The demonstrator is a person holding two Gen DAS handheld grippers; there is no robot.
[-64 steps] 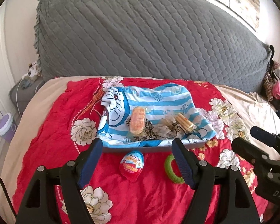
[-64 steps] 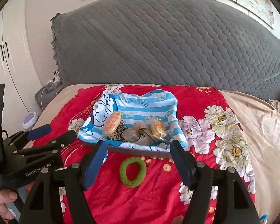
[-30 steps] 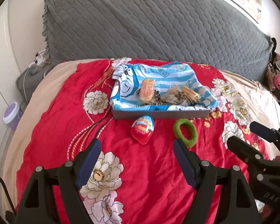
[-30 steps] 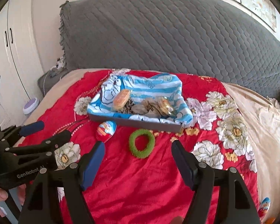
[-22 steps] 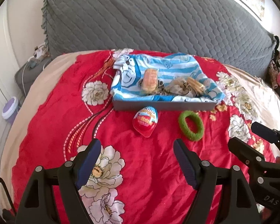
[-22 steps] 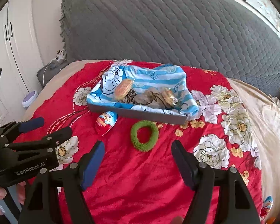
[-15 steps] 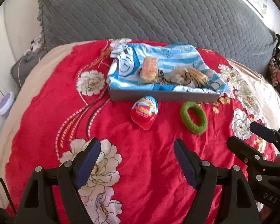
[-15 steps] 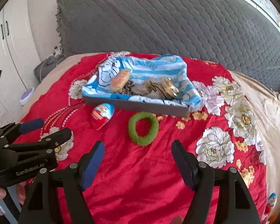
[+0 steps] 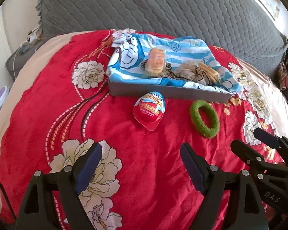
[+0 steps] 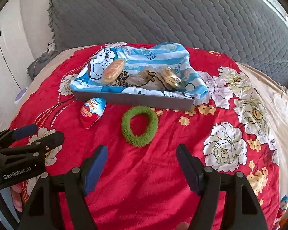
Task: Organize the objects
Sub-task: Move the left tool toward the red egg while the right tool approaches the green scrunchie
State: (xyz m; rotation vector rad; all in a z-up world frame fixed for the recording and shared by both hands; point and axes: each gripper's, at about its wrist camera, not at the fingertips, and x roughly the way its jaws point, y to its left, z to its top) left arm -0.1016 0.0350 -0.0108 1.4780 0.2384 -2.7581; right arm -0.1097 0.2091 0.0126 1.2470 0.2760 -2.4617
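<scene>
Both grippers had dipped toward the blanket, empty and spread: egg (image 9: 149,110) ahead of the left gripper (image 9: 141,167), ring (image 10: 139,126) just ahead of the right gripper (image 10: 142,167). Pickups looked imminent; both lay beside the box (image 9: 163,93).

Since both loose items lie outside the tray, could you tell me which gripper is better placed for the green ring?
Probably right: the right gripper lines up with the green ring; the left gripper faces the toy egg.

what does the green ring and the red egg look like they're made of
Green ring: looks like fuzzy terry or chenille fabric, matte, nubby pile all round. Red egg: probably glossy plastic shell with a printed film top; it shows sharp highlights and a flat rim.
</scene>
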